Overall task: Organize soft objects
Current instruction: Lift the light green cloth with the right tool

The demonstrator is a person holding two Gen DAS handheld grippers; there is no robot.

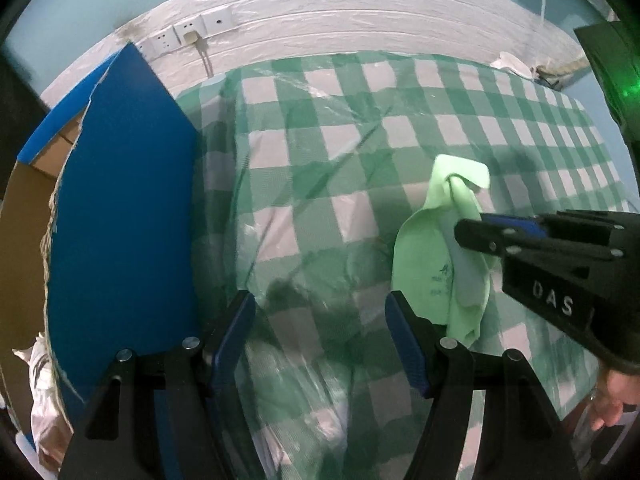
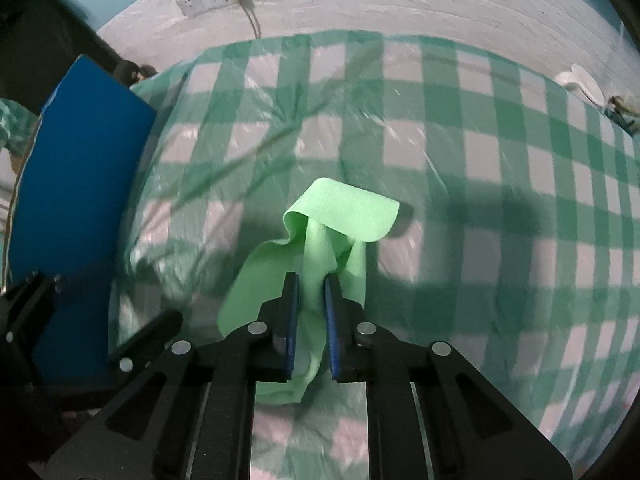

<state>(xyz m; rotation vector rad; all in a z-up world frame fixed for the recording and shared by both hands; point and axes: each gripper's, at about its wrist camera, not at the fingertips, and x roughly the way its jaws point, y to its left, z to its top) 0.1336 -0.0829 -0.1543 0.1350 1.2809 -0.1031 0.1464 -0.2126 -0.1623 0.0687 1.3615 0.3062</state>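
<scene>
**Carry the green cloth to the box without letting it slip**

The right claw [image 2: 311,300] is pinched on a light green cloth [image 2: 320,236], lifted above the middle of the checked worktop [image 2: 480,152], its loose folds drooping both sides. The left claw [image 1: 320,344] hangs wide open and empty near the worktop's left edge, beside the blue-flapped cardboard box [image 1: 120,184]. My judgement: keep the pinch firm, travel left smoothly, clear the flap's edge, and release only once over the opening.
</scene>
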